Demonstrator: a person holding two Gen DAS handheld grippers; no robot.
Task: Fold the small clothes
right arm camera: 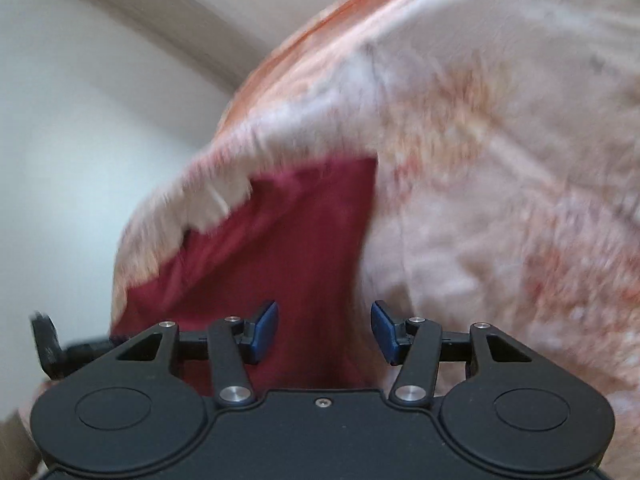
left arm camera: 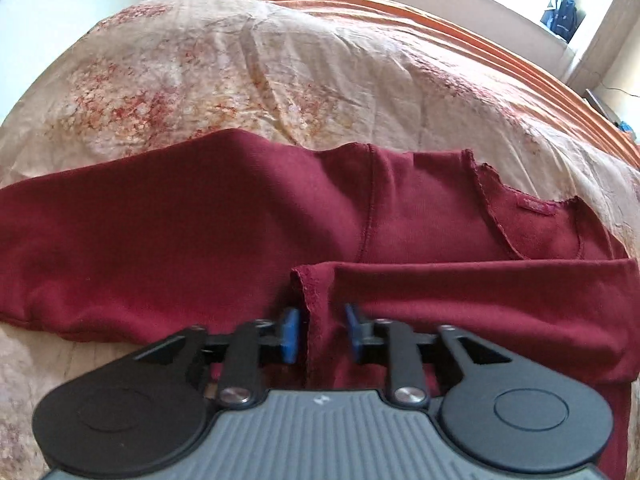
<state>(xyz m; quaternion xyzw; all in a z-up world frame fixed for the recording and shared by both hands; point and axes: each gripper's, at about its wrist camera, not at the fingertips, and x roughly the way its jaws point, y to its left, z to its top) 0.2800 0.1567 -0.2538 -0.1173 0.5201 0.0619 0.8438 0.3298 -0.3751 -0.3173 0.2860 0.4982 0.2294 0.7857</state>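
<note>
Maroon top [left arm camera: 224, 236] lies spread on the floral bedspread [left arm camera: 240, 80], one sleeve [left arm camera: 460, 300] folded across. Our left gripper [left arm camera: 320, 334] stands released astride its cuff, our right gripper [right arm camera: 324, 330] parted and empty; next, we judge, the other sleeve needs pinching

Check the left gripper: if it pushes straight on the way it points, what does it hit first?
Most likely the folded-over sleeve cuff of the maroon shirt, which lies between the open jaws of the left gripper. The pads do not look pressed on it. Depth is unclear.
</note>
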